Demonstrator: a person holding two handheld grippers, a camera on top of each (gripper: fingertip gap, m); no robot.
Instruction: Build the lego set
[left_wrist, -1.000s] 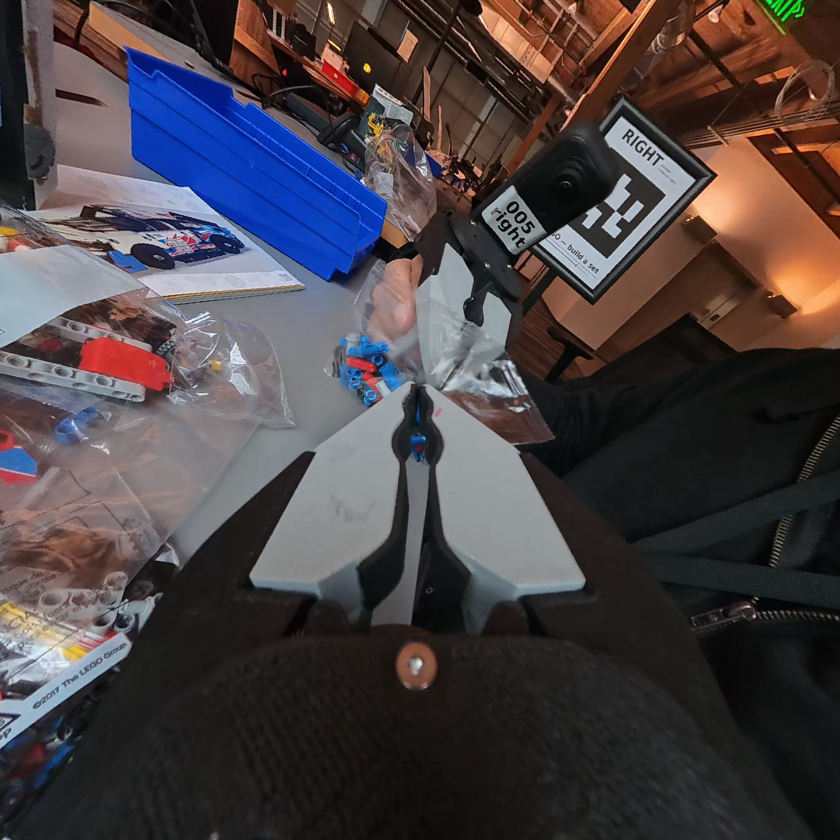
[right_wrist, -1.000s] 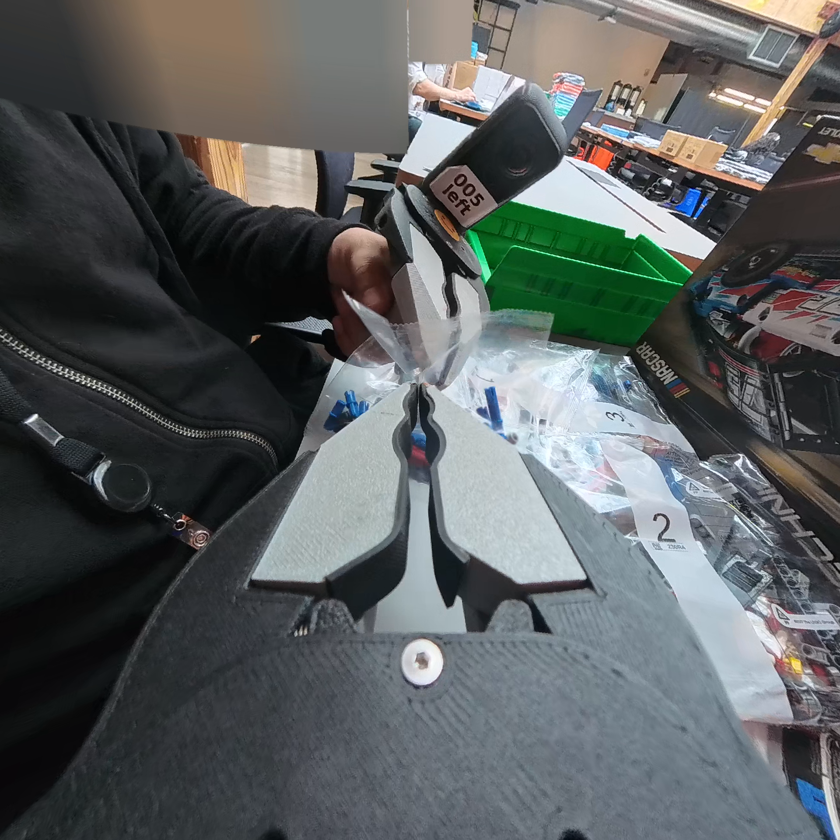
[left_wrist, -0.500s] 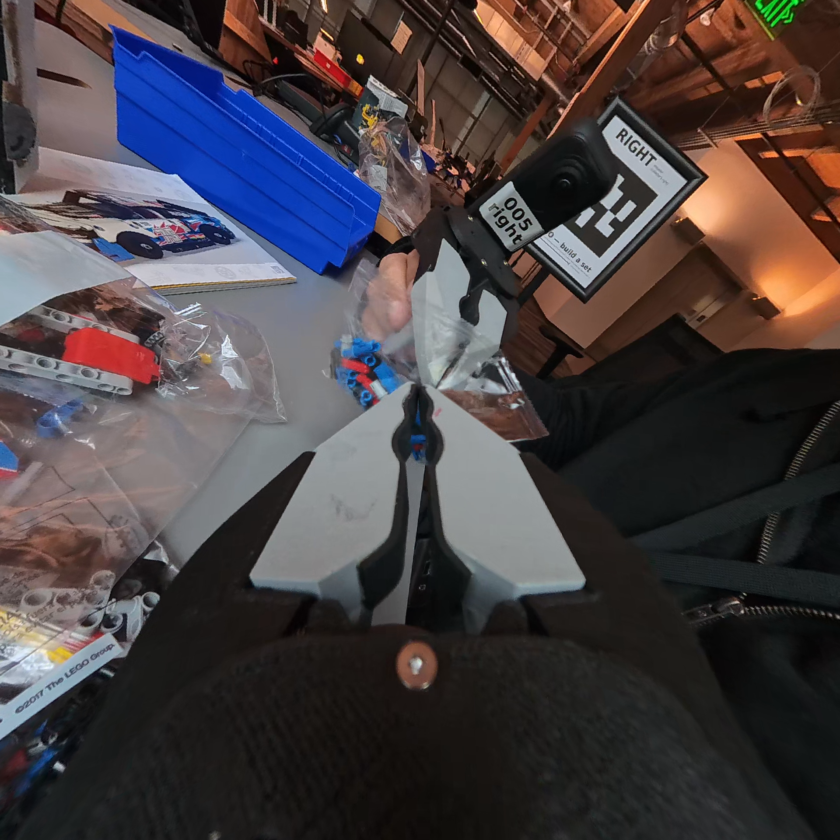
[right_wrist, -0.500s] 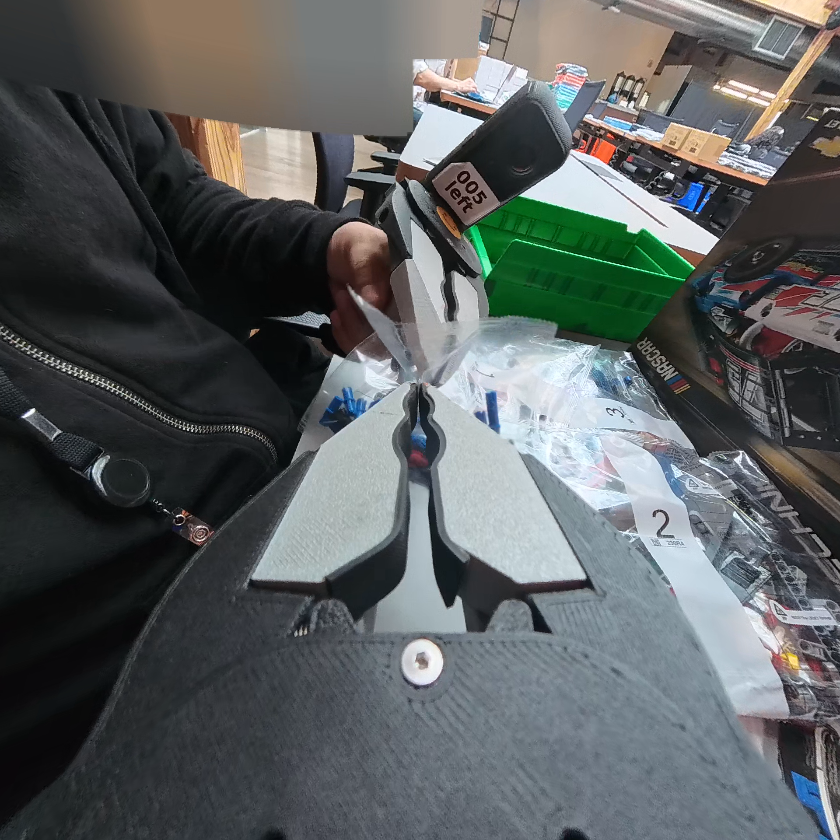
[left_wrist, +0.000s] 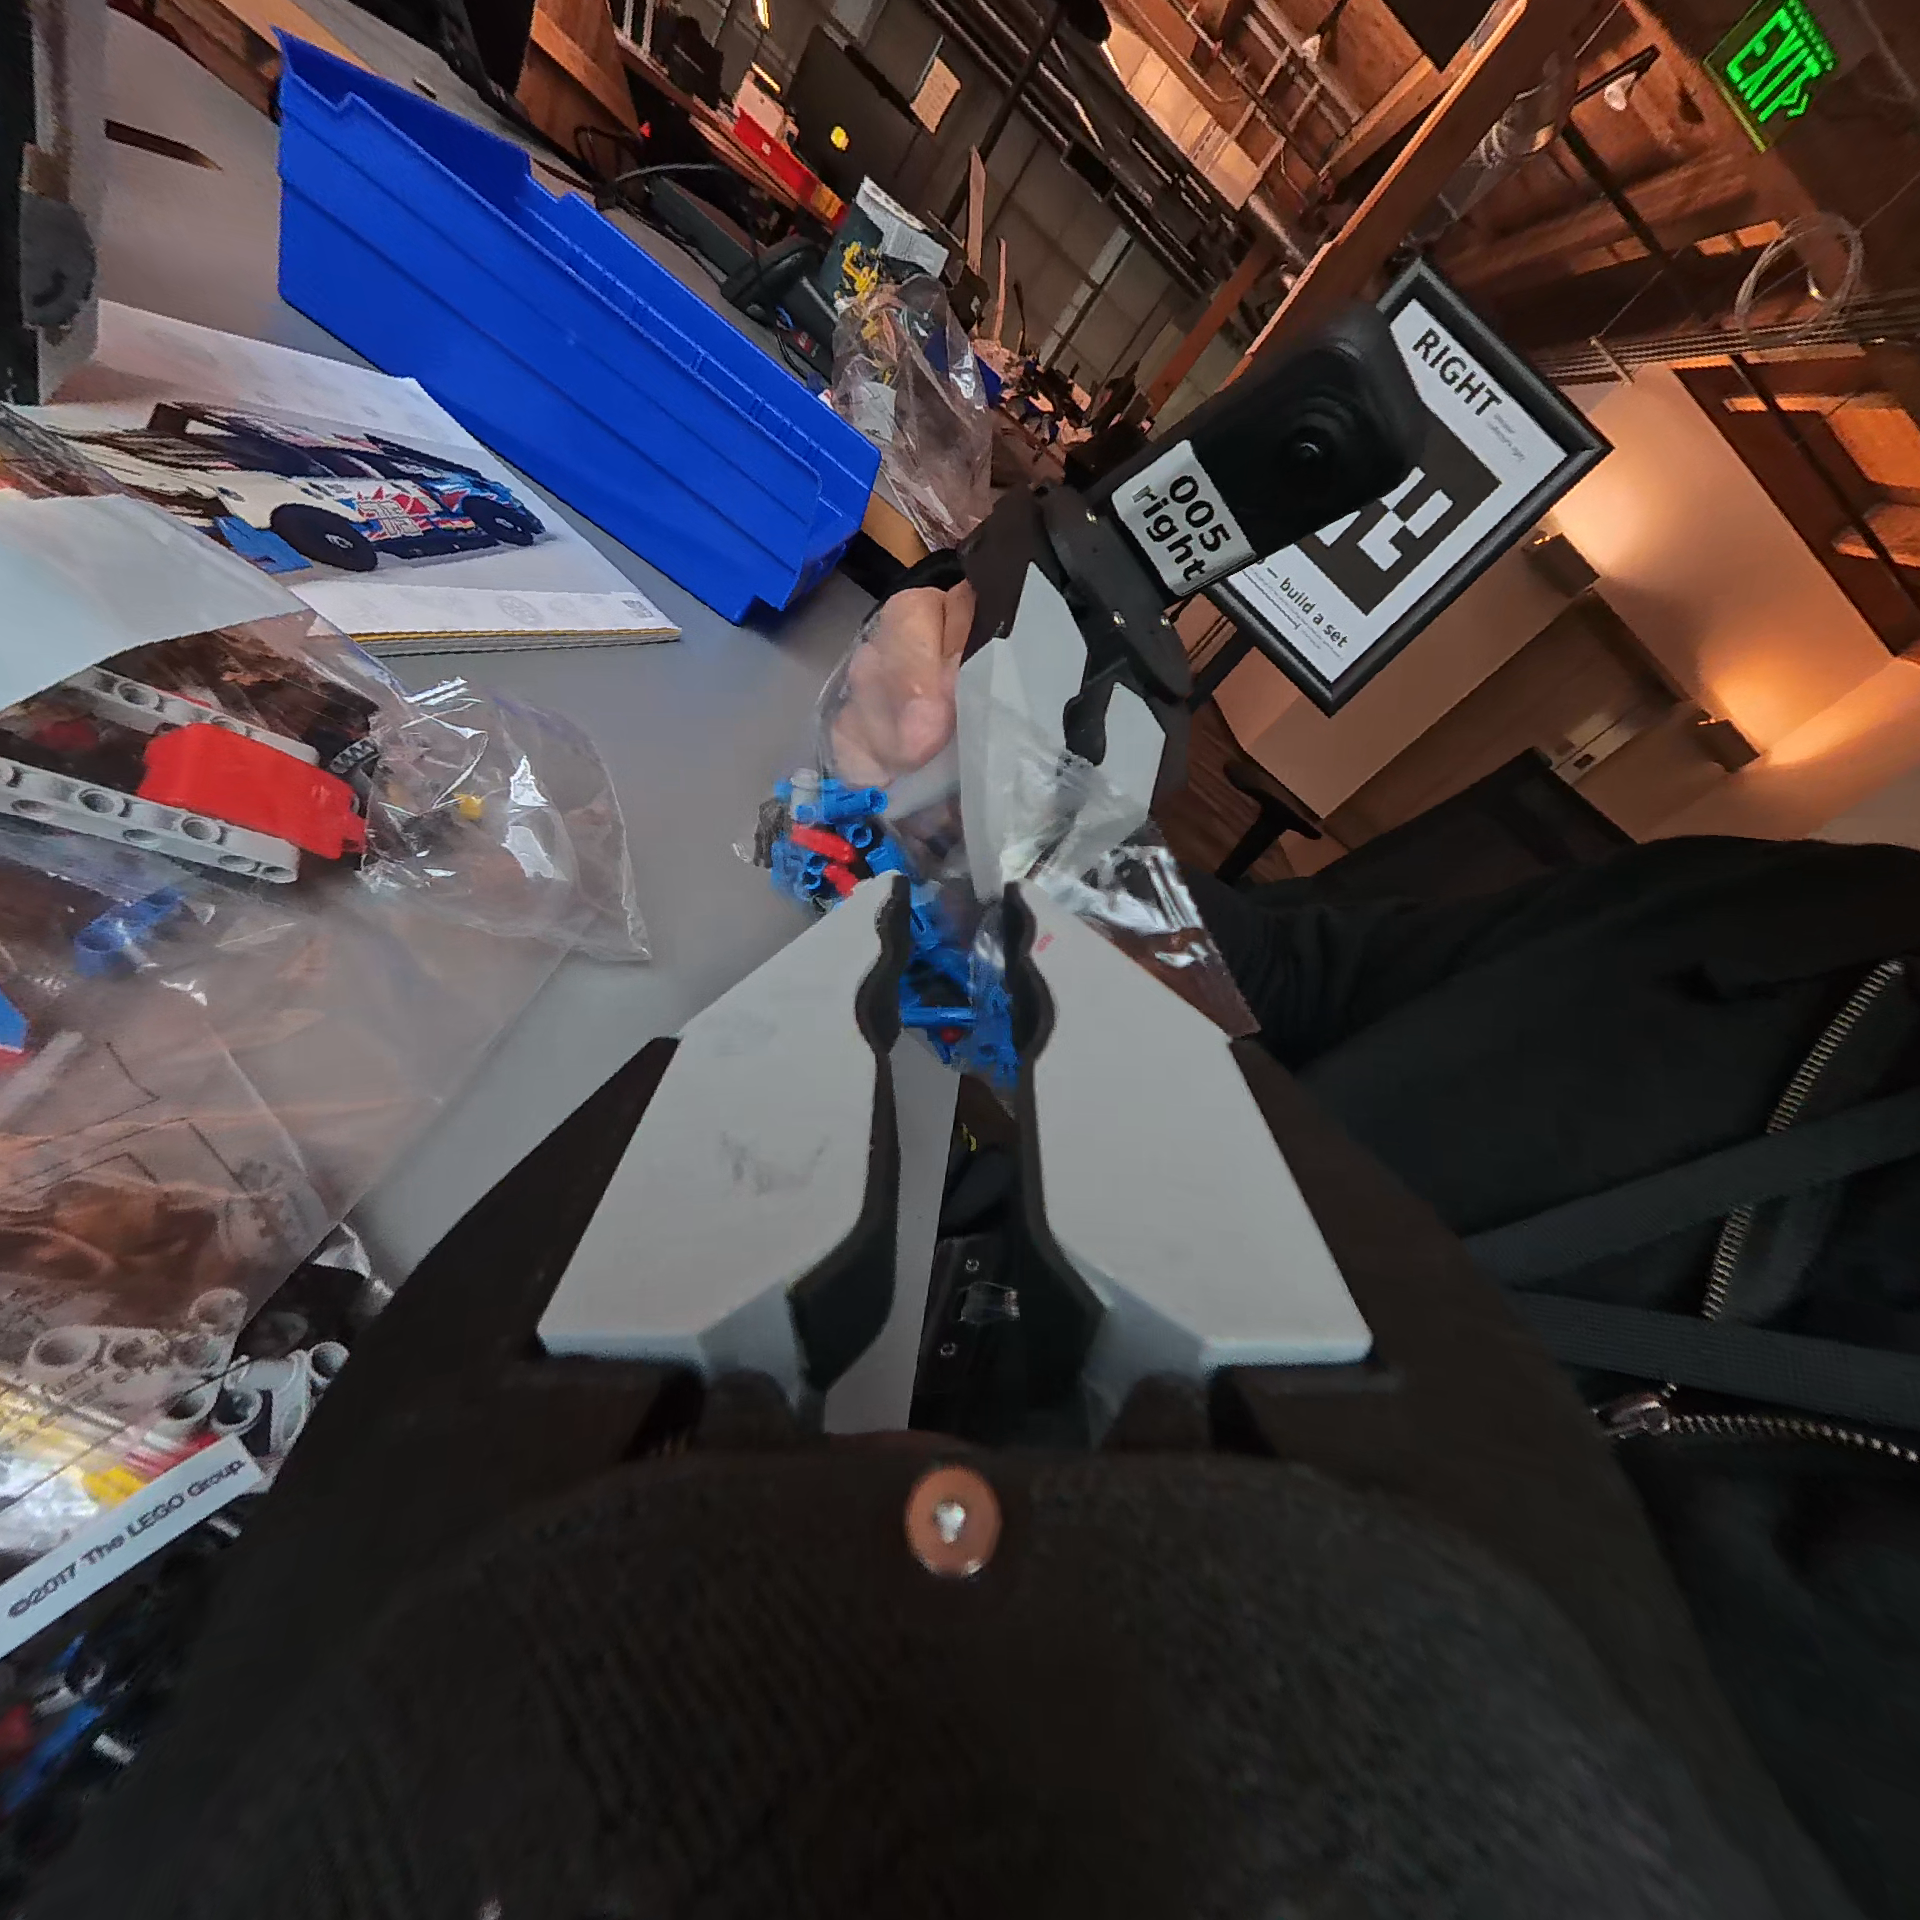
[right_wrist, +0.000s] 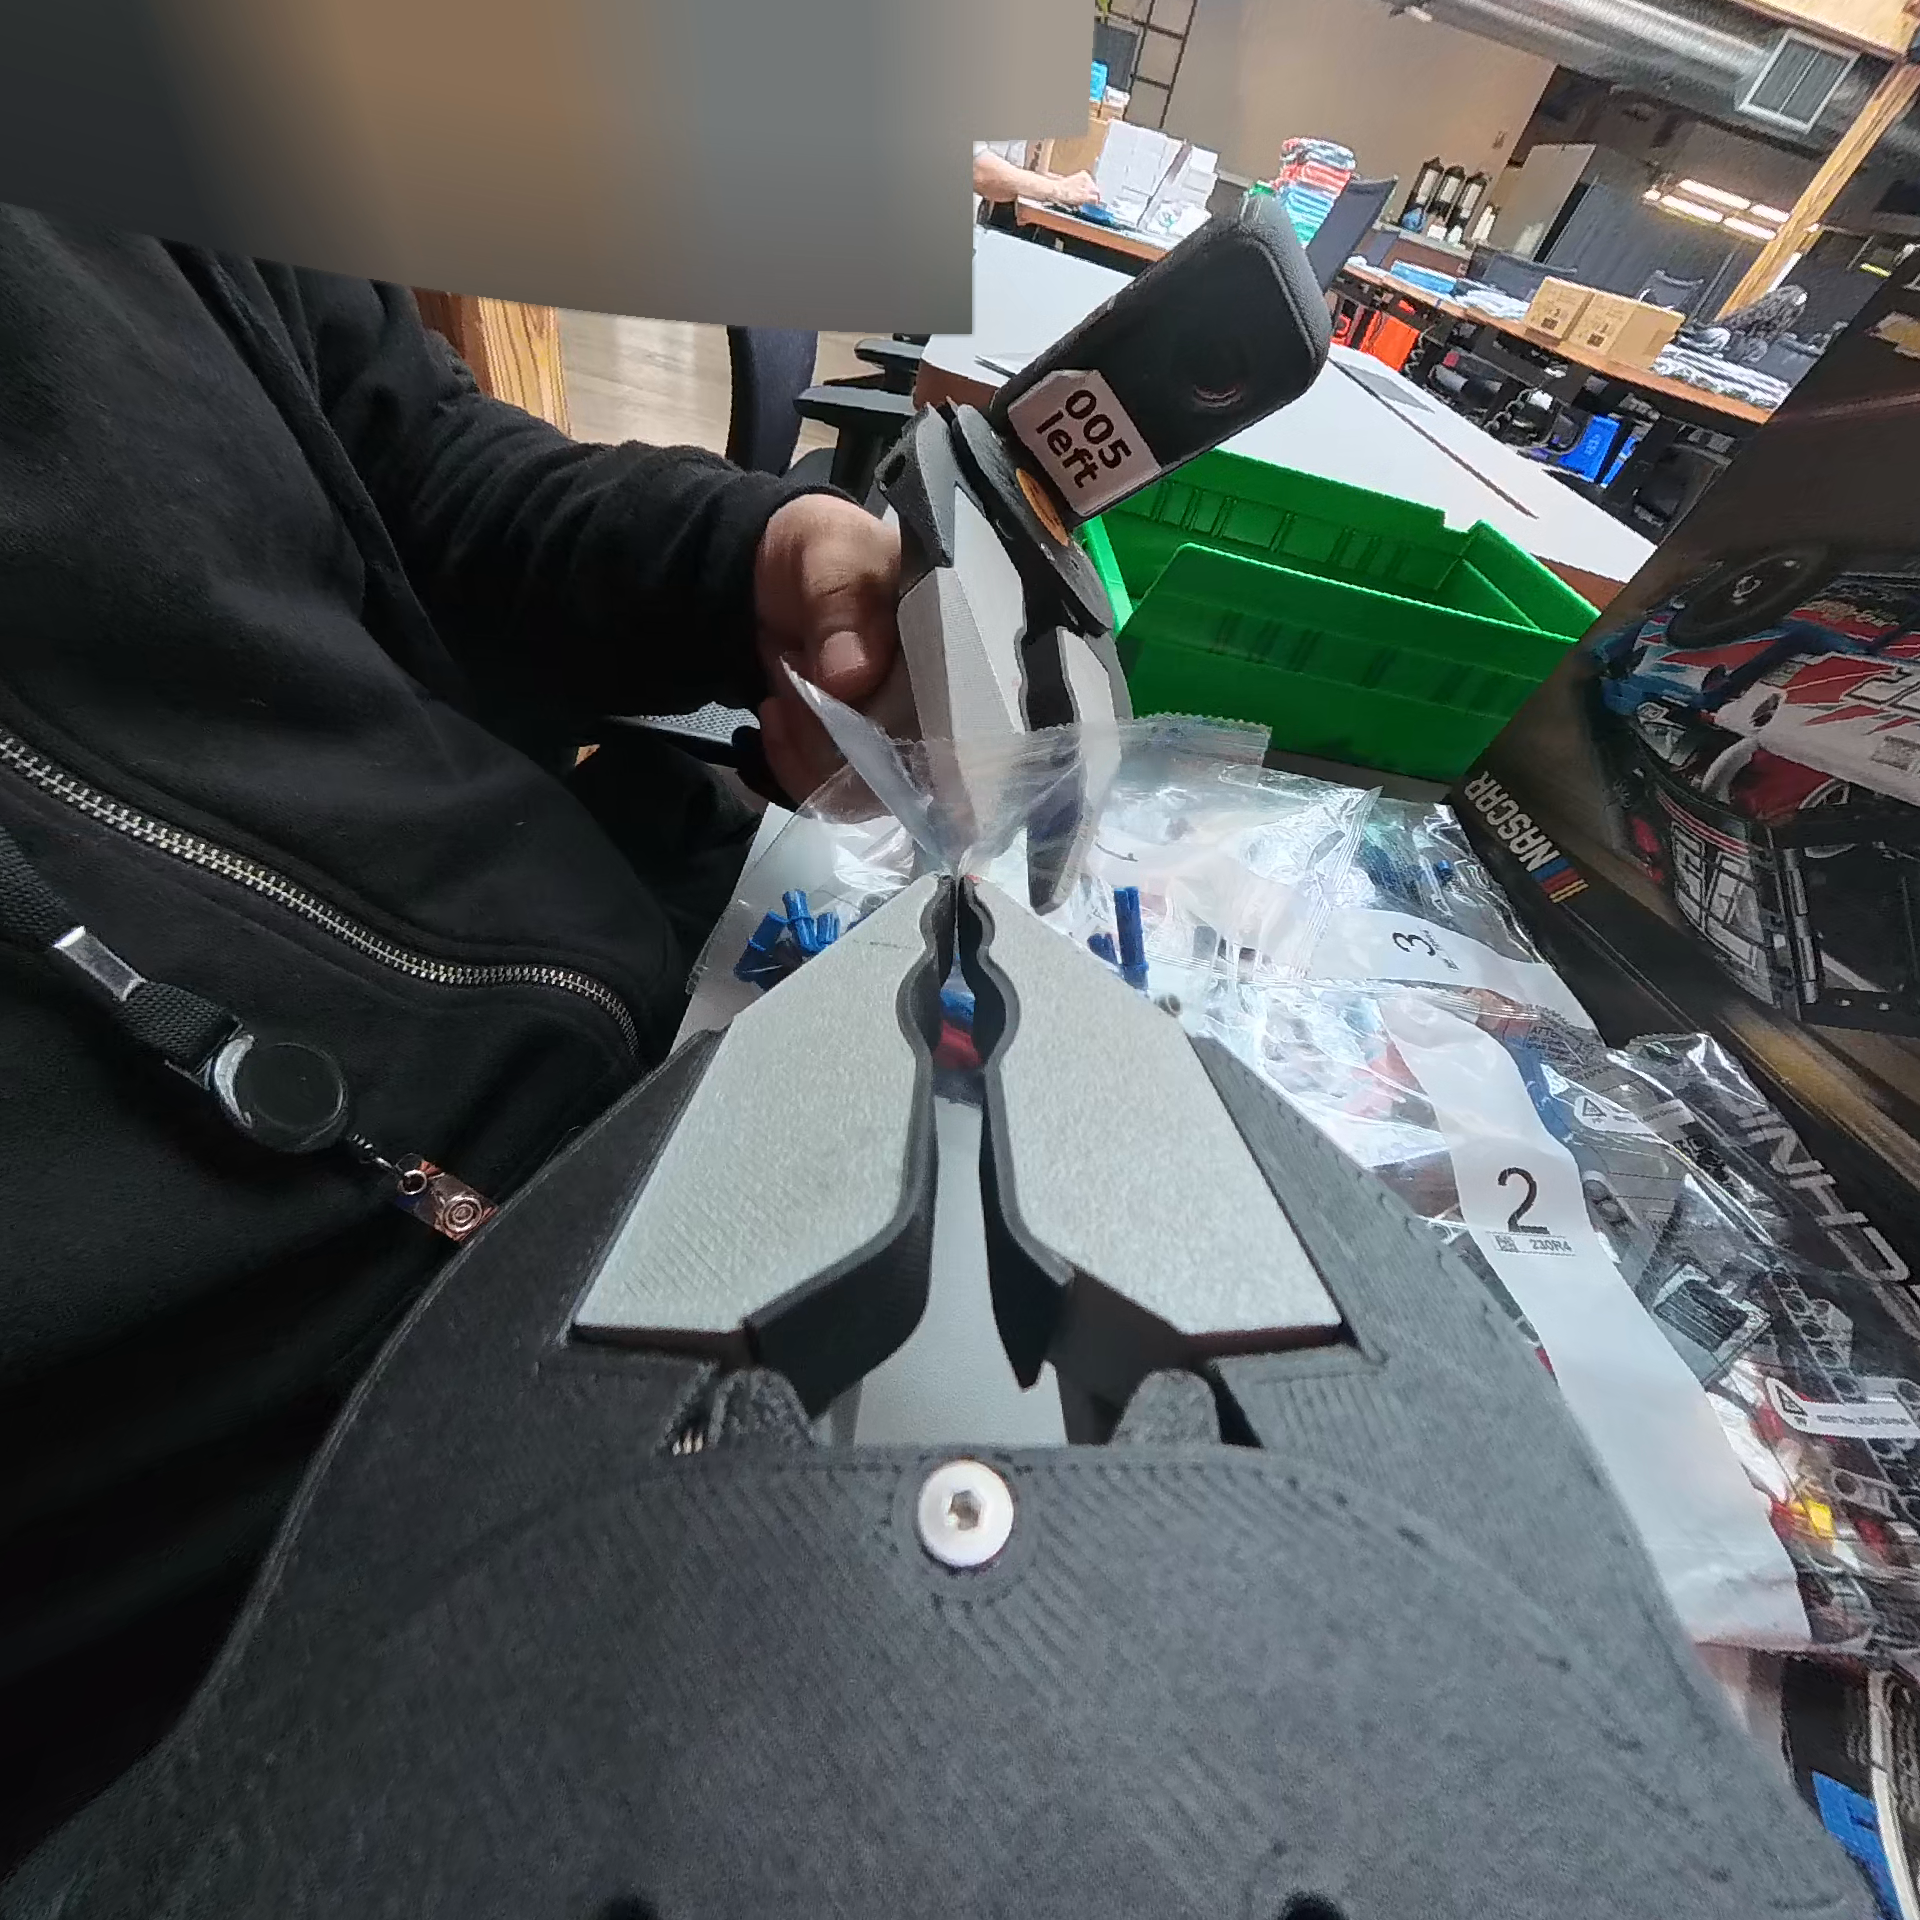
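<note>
The small clear bag (left_wrist: 1023, 821) of blue and red Lego pins hangs just above the grey bench (left_wrist: 665, 727), stretched between the two tools at the near edge, right in front of the seated person.

In the left wrist view, the left gripper (left_wrist: 951, 899) has its jaws spread a little, with the blue pins (left_wrist: 956, 997) showing in the gap between them and the bag's film just ahead of the tips. I cannot tell whether either finger touches the plastic. Beyond it the right gripper (left_wrist: 1023, 878) comes down from above, held in a hand (left_wrist: 899, 686), its tips buried in the crumpled film. To the left lies a bigger bag of parts (left_wrist: 270, 831) with a red piece and grey beams inside, and farther off an instruction booklet (left_wrist: 395, 540) and a long blue bin (left_wrist: 561, 343). A framed sign (left_wrist: 1444, 488) stands far right.

In the right wrist view, the right gripper (right_wrist: 961, 894) has its jaws pressed together on a pinch of the clear bag (right_wrist: 935, 790), which fans upward from the tips. The left gripper (right_wrist: 1013, 868) reaches down from above with its jaws apart, one finger (right_wrist: 1060, 831) behind the film. A hand (right_wrist: 831, 623) in a black sleeve holds it. Numbered bags (right_wrist: 1507, 1122) crowd the bench to the right, a green bin (right_wrist: 1340, 623) sits behind them, and the set's box (right_wrist: 1766, 748) stands at the far right.
</note>
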